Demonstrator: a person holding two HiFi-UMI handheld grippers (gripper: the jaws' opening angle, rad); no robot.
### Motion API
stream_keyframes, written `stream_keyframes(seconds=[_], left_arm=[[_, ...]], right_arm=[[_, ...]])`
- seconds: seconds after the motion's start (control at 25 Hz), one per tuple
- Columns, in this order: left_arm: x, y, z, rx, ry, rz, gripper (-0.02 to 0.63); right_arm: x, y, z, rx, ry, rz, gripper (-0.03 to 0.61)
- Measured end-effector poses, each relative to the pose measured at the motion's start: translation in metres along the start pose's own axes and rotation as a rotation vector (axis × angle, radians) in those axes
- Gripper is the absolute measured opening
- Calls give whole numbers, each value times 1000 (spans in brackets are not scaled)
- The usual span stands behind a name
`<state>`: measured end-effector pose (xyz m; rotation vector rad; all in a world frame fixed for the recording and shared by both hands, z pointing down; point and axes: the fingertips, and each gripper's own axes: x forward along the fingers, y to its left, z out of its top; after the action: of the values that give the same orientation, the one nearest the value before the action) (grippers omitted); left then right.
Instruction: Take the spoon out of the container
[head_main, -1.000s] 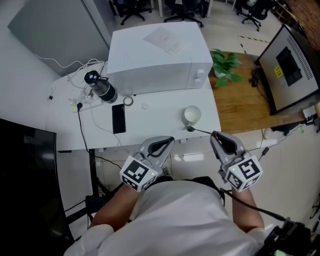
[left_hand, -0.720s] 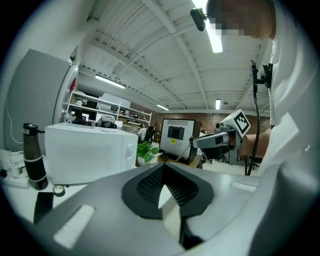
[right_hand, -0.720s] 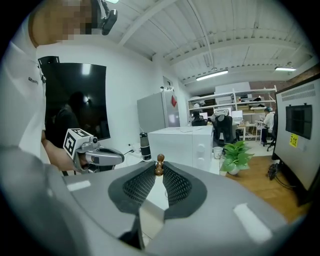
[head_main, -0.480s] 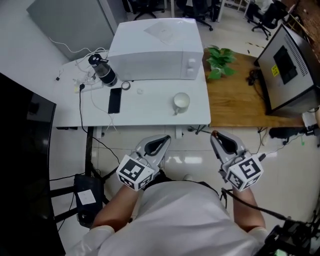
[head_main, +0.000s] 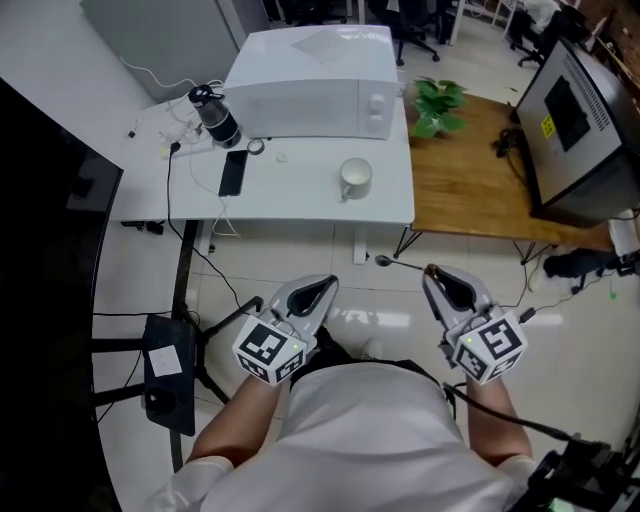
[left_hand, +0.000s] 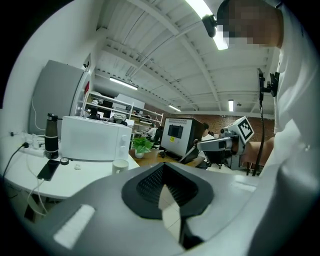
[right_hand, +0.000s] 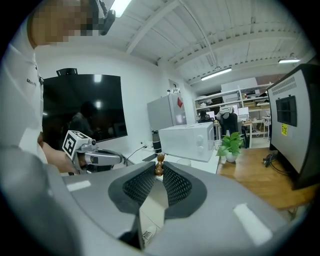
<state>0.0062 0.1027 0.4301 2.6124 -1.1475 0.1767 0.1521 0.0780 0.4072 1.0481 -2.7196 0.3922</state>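
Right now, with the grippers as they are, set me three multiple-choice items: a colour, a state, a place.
1. The mug is: A white, B red, C black.
2. The left gripper has its jaws: A wide apart, B shut on a phone, C shut and empty.
3. The spoon is: A in the mug, B in the left gripper, C in the right gripper.
Key: A, it shows plain white in the head view; C, the tips meet with nothing between; C, its handle is pinched in those jaws, away from the mug.
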Motion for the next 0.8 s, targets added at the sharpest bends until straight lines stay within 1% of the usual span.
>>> stream_keyframes(seconds=[0.16,0.44,0.64,0.8], left_arm=[[-11,-13,-3,19,13,14,5],[-18,-20,8,36,16,-23,5],[-28,-10,14,56,41,-64,5],[-34,3,16,64,45,-86,5]], right_arm=[[-11,12,-7,8,4,16,55],[-17,23,-1,11,-7,-9,55],[-10,35,5,33,3,-42,55],[-1,42,7,39,1,-63,55]])
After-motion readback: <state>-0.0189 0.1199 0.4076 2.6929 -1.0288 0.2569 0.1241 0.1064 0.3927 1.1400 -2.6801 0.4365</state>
